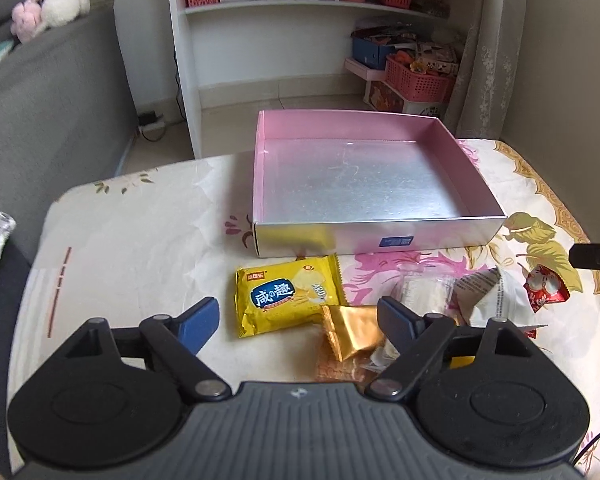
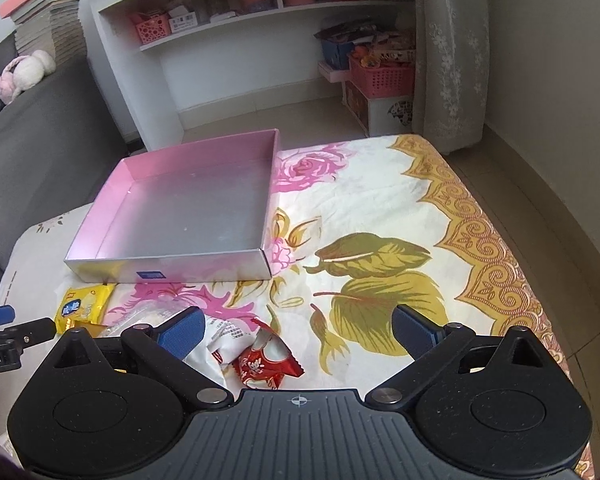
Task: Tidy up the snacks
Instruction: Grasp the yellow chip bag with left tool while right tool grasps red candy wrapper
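Blue-padded fingers (image 1: 199,325) of the left gripper (image 1: 298,320) stand wide apart above a small pile of snacks on the desk (image 1: 140,240), gripping nothing. Between them lie a yellow biscuit packet (image 1: 286,300) and, overlapping its near right corner, a gold foil packet (image 1: 352,330). Close to the right finger sits a clear wrapper (image 1: 424,290), then a white crumpled wrapper (image 1: 492,292), and farther right a red sweet (image 1: 546,290).

In the right wrist view, the right gripper (image 2: 296,326) also has its fingers (image 2: 180,330) spread wide, holding nothing. That red sweet (image 2: 262,364) lies between them, nearer the left finger, touching the white crumpled wrapper (image 2: 220,340).

Beyond the snacks sits a shallow box (image 1: 380,240), open-topped, silver outside and on its floor, pink on the inner walls, with no snacks in it. The yellow packet lies just in front of its near wall. A floral cloth (image 2: 380,240) of pink roses and olive leaves covers the desk. Behind stand white shelves (image 1: 188,80) with pink baskets.
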